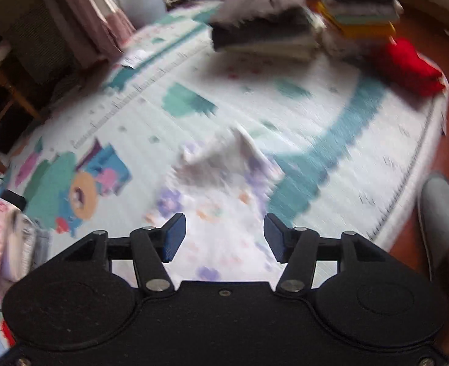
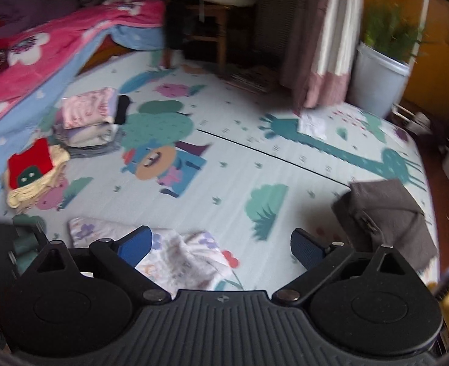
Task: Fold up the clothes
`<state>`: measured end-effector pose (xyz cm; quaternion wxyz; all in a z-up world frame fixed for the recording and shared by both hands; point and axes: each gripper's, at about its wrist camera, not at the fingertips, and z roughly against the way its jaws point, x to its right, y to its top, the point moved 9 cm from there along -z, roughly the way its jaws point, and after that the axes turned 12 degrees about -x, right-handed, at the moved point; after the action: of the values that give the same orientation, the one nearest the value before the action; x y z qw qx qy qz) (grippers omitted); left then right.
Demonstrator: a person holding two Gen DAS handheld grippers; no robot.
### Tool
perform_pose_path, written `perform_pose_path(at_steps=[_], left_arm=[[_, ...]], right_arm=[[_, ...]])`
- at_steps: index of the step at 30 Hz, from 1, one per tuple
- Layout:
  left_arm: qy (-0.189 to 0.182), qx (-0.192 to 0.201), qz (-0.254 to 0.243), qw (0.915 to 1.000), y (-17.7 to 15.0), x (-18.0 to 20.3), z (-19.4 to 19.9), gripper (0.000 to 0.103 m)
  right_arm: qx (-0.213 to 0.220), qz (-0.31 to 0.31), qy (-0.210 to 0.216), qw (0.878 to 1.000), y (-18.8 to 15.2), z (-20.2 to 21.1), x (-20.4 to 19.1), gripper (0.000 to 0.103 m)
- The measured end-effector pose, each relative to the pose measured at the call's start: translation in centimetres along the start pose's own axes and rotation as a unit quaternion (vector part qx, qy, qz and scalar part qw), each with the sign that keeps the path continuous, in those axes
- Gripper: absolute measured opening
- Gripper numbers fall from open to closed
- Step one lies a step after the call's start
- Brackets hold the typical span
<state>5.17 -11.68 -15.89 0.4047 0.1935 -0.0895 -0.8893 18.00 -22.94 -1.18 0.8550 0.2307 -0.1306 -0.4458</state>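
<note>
No legible writing on the pastel cartoon-printed floor mat [image 2: 254, 140]

Left gripper [image 1: 224, 238] and right gripper [image 2: 221, 245], jaws released, hover over a crumpled white floral-print cloth [image 1: 221, 164]; folded clothing stacks [image 1: 358, 3] around.

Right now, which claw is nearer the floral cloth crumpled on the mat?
Right, by a hair, though it is close. The right claw hangs directly over the floral cloth; the left claw hovers above its near edge, open, not touching.
</note>
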Motion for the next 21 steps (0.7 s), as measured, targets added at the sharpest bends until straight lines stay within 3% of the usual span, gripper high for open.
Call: perform_pose_path(at_steps=[4,8,12,15,21], left_arm=[[0.023,-0.05,-0.053,0.9971,-1.9,3.0,-3.1,0.056],[0.02,-0.061,-0.047,0.9968,-1.2,3.9,-5.5,0.056],[0.015,-0.06,-0.056,0.9965,-0.3,4.7,-7.8,0.056],[0.025,-0.053,-0.072,0.9957,0.2,5.5,-9.3,0.056],[0.03,-0.065,-0.147,0.9866,-0.3,8.8,-11.8,0.057]], right_arm=[[-0.016,0.048,-0.014,0.999,-0.4,-1.4,-1.1,0.081],[-0.046,0.108,-0.031,0.993,-2.4,-4.2,-1.8,0.07],[-0.071,0.185,-0.046,0.979,-5.5,-7.5,-2.2,0.069],[-0.044,0.207,-0.077,0.974,-6.4,-9.5,-1.8,0.073],[-0.073,0.251,-0.068,0.963,-9.8,-15.7,-2.4,0.072]])
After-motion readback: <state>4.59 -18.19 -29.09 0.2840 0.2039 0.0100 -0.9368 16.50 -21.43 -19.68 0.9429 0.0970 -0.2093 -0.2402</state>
